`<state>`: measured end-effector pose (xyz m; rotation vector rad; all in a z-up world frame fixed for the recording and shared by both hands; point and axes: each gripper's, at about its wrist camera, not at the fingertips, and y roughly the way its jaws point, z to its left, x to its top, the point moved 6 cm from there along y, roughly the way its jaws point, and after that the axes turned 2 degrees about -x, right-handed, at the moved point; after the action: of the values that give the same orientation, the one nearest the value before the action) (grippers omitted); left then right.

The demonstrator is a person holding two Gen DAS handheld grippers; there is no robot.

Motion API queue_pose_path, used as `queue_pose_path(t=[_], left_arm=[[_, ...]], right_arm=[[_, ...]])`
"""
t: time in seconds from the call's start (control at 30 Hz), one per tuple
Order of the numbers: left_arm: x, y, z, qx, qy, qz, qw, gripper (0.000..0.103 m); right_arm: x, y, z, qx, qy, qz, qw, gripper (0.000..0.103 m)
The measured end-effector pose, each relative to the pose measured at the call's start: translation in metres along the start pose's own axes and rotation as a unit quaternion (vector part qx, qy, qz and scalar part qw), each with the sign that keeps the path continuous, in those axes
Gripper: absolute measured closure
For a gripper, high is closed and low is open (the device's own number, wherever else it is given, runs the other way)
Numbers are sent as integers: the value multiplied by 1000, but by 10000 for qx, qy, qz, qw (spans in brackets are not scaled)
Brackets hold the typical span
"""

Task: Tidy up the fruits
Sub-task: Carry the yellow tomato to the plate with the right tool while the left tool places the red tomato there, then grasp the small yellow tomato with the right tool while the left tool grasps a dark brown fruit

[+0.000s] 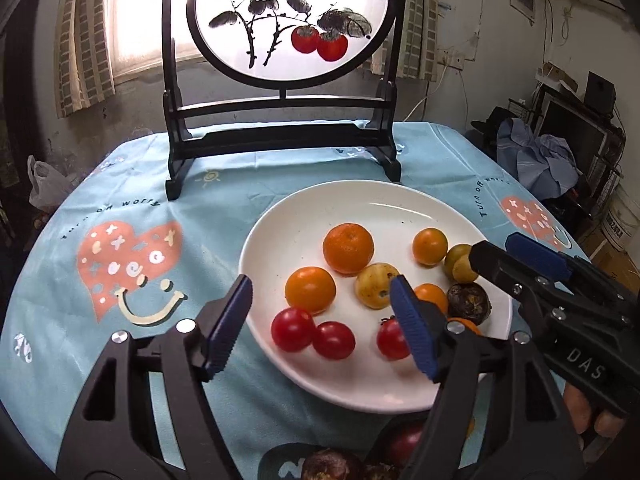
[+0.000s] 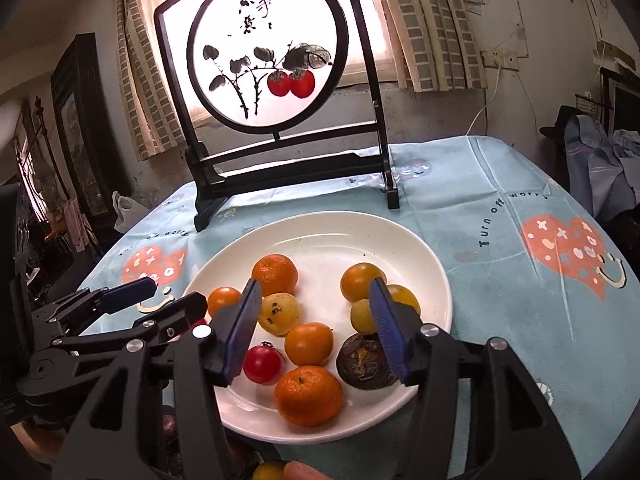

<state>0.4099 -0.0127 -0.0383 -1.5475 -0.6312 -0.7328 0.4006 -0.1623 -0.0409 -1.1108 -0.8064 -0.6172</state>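
Note:
A white plate [image 1: 288, 232] [image 2: 400, 240] on the blue tablecloth holds several fruits: a mandarin [image 1: 348, 248], small oranges [image 1: 310, 290], a yellow fruit [image 1: 374, 285], red cherry tomatoes [image 1: 293, 329] and a dark brown fruit [image 1: 469, 303] [image 2: 366, 361]. My left gripper [image 1: 322, 320] is open and empty above the plate's near left edge. My right gripper [image 2: 314, 324] is open and empty above the plate, over an orange [image 2: 309, 343]; it also shows in the left wrist view [image 1: 516, 254]. A mandarin [image 2: 309, 395] lies at the near rim.
A black-framed round painted screen [image 1: 288, 20] [image 2: 266, 52] stands at the table's back. More dark and purple fruits [image 1: 332, 465] lie below the plate near the front edge. A plastic bag [image 1: 46, 184] hangs off the left side. Clutter and cloth [image 1: 540, 156] sit to the right.

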Motion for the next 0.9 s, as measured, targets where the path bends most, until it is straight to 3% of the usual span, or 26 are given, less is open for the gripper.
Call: queue_pose_path(t=[0.13,0.27,0.4,0.5,0.7,0.9], left_arm=[[-7,-33,9,86,-175,-159,9997,11],[-27,-61,24,162,-364,-234,9989,8],[-64,-74,49,330,-661,-273,9969,7],[-85,-70,69,660,-801,61,9946,7],[-88,-73,93,562,-1351,78,9892,7],[-87,-73,85,538,-1220,83,9910,7]], right_arm=[[-7,-22,10,49,-118,-46,9999,46],[-24,-42,17,104,-185,5,9998,46],[-52,-55,22,151,-280,196,9993,47],[-75,-53,23,4,-468,565,9973,47],[-99,-46,27,-76,-837,1074,9907,48],[-114,-33,33,-187,-1193,1472,9817,65]])
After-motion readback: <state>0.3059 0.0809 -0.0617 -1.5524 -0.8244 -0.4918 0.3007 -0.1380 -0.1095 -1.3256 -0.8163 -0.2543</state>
